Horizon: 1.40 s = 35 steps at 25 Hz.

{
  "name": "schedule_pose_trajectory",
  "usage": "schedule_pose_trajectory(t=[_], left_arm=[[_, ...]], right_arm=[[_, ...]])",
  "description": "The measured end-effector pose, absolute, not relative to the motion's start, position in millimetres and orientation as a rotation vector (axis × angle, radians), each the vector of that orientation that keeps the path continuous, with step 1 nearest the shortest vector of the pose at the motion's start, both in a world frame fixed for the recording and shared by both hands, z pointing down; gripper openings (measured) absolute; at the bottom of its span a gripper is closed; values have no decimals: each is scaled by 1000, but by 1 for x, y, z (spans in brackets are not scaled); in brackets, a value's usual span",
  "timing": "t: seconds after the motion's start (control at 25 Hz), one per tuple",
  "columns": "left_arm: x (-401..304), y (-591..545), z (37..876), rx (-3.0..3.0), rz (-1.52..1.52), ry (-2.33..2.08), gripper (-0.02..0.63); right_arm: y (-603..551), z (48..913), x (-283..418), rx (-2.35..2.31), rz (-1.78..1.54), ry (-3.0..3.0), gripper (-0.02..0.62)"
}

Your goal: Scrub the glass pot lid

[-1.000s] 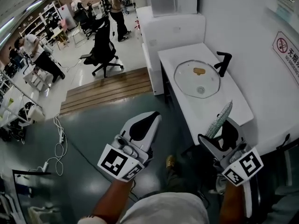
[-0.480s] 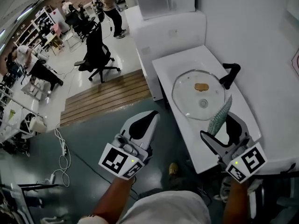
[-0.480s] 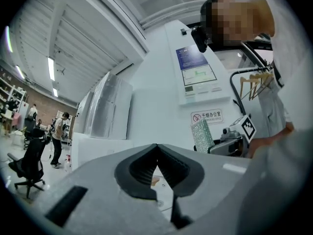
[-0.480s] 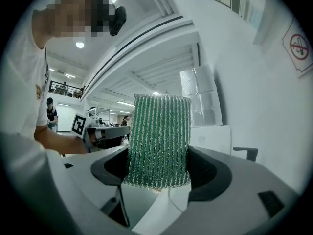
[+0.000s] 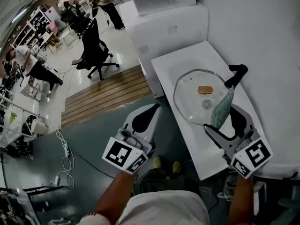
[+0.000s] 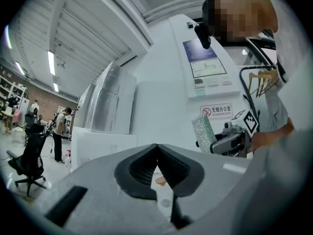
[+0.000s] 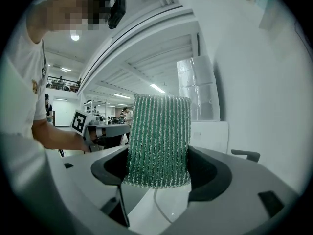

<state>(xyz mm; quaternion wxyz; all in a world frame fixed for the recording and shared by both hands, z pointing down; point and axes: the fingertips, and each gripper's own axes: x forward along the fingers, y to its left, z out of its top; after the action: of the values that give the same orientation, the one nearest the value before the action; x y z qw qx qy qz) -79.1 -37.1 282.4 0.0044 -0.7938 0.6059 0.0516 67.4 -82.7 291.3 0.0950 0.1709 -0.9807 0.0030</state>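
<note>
bright, even light from long white ceiling strip lights; both gripper views bend strongly at edges, with black corners.

Scouring pad was green, ribbed in glittering vertical stripes. Glass pot lid was clear, with an orange-brown patch. Counter was white. Left marker cube and right marker cube bore black-and-white squares.

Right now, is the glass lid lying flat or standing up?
Lying flat: the glass pot lid rests on the white counter, its whole round outline facing up.
</note>
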Motion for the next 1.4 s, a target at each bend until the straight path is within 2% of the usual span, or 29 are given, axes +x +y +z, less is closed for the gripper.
schedule_pose_trajectory(t=[0.56, 0.92, 1.4], left_arm=[[-118, -123, 309, -2651, 93, 1750, 15], [-139, -184, 354, -2844, -101, 1690, 17], [-140, -229, 403, -3018, -305, 1722, 18]], right_arm=[[-136, 300, 12, 690, -18, -2734, 348], [-180, 316, -26, 760, -1, -2542, 348], [-220, 362, -41, 578, 78, -2217, 348]])
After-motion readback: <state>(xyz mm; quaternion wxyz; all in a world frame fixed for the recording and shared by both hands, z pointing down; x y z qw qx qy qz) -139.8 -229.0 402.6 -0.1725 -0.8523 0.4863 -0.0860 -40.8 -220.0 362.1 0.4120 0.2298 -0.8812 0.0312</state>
